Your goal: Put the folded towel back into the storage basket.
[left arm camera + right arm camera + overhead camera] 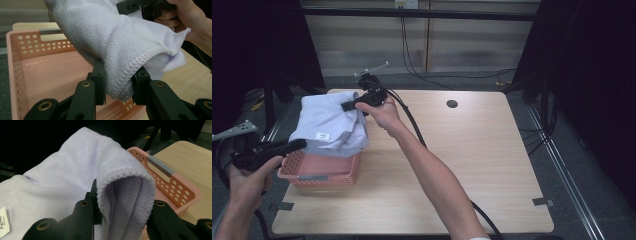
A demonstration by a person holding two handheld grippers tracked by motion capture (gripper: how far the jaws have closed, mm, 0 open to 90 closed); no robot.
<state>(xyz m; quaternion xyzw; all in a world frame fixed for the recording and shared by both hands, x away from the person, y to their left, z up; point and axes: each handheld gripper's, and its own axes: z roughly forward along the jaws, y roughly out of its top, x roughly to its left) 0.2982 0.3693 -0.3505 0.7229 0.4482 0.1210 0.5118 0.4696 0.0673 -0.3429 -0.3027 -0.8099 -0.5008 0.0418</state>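
Above the pink basket (319,172) at the left side of the wooden surface (462,165), a pale lilac towel (329,122) is hanging stretched between both tools. The left tool (117,85) is clamping a folded, stitched edge of the cloth, and the right tool (122,205) is gripping another fold at the far end. A small white label (322,135) is showing on the towel, which is sagging over the basket's open top

Probably a lab recording bay: black curtains (257,40), bare wooden table (472,150), trailing cables (412,55).
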